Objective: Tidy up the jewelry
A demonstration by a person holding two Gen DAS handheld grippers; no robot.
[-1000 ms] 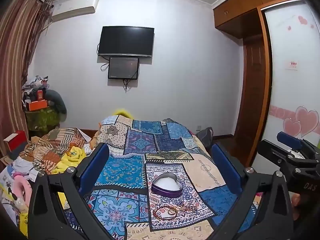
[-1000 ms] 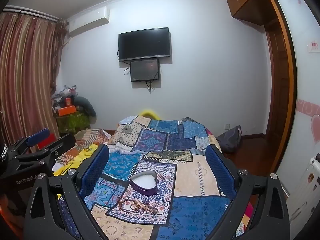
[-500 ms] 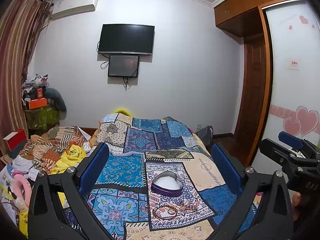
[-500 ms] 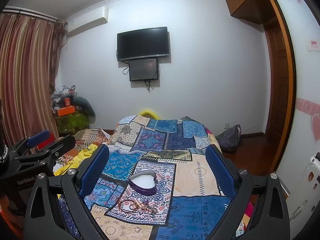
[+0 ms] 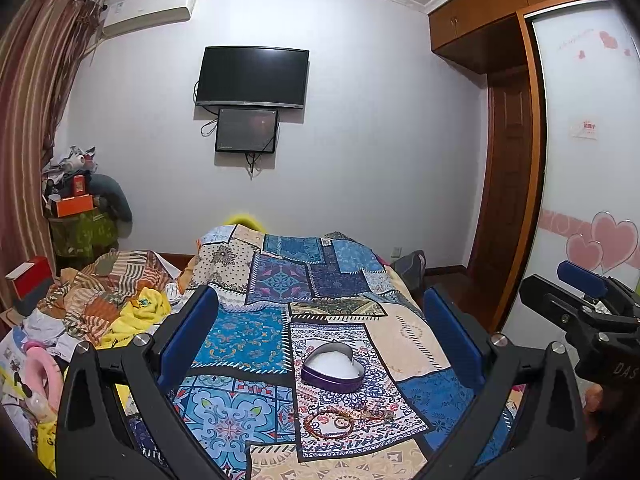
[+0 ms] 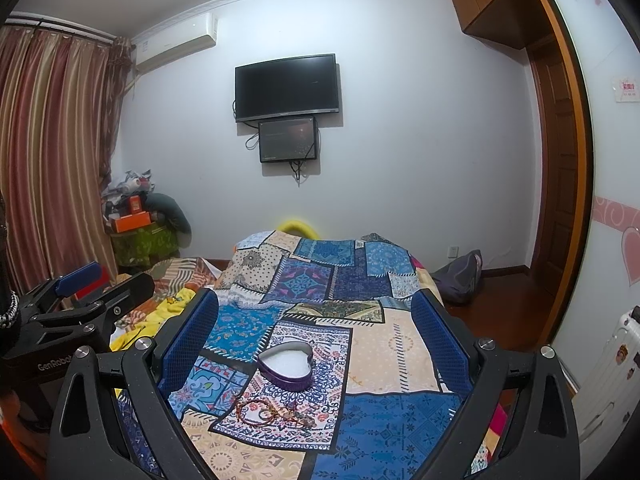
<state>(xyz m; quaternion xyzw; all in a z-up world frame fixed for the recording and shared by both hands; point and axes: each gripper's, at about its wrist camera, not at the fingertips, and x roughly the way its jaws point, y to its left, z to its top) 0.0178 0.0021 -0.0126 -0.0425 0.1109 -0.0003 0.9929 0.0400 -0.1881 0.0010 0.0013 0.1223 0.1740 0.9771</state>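
blue patchwork bedspread [image 5: 280, 280] covers the bed. both the left gripper [image 5: 320, 332] and right gripper [image 6: 316, 328] hang above it, jaws spread wide, empty. purple heart-shaped box [image 5: 333, 367] sits open mid-bed; beaded bracelets [image 5: 340, 422] lie just in front.

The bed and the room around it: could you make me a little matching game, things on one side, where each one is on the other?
Things:
1. heart box
2. bracelets
3. TV
4. yellow cloth

Places:
A. on the wall
B. on the quilt, nearest the camera
C. in the pile left of the quilt
D. mid-quilt, beyond the beads

Pairs: 1-D, 2-B, 3-A, 4-C
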